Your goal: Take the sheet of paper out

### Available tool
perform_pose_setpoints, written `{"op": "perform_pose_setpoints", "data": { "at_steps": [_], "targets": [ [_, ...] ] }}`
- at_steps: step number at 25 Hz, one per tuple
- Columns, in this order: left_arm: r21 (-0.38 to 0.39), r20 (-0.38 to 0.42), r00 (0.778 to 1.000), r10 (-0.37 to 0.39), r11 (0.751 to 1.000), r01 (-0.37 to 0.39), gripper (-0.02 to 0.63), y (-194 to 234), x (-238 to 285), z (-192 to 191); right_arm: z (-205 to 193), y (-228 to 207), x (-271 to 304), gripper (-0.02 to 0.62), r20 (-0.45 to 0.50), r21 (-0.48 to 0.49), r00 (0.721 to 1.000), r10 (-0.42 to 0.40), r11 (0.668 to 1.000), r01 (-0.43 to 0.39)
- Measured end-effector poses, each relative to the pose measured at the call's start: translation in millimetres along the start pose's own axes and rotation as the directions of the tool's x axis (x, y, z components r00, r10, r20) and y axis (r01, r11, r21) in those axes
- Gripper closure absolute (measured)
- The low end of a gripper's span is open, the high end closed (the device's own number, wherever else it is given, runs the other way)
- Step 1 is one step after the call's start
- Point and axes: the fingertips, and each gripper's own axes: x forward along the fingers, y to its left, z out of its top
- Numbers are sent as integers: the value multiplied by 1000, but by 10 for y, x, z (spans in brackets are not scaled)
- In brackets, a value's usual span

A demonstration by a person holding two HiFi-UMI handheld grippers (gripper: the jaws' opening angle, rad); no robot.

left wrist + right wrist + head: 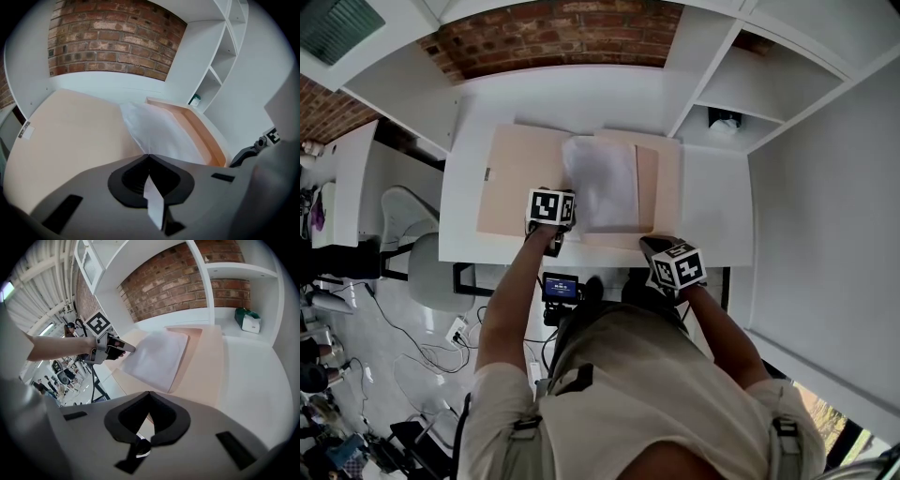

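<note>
White sheet of paper pinched by our left gripper, right gripper clamping the folder: yank crooked and we'd tear it.

Sheet of paper: plain white, thin, a bit wavy. It lies over the middle and R half of the folder, long side running from the near edge of the desk towards the far edge. Near-L corner is lifted and pinched in the closed left gripper, so the sheet bows up there. The rest still rests on the folder's R half.

Folder: peach card, opened flat at the centre of the desk, near edge along the desk's near edge. L half bare, w/ a small label at its L edge. R half has a raised inner layer beside the sheet. Near-R corner is pinched by the right gripper.
</note>
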Motion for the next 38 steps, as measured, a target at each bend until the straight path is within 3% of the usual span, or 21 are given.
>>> {"op": "perform_pose_setpoints", "data": {
  "at_steps": [20, 34, 38],
  "targets": [
    [-19, 12, 999, 44, 999, -44, 589, 478, -362, -164, -7, -46, 10, 571, -16, -6, 1000, 0, 1000, 0],
    [-2, -24, 997, -73, 997, 73, 589, 508, -584, -269, 6, -64, -4, 571, -13, -5, 1000, -28, 1000, 28],
    [43, -7, 994, -110, 993, 110, 589, 433, -660, -213, 7, -82, -5, 571, -15, -11, 999, -39, 999, 39]
  ]
}}
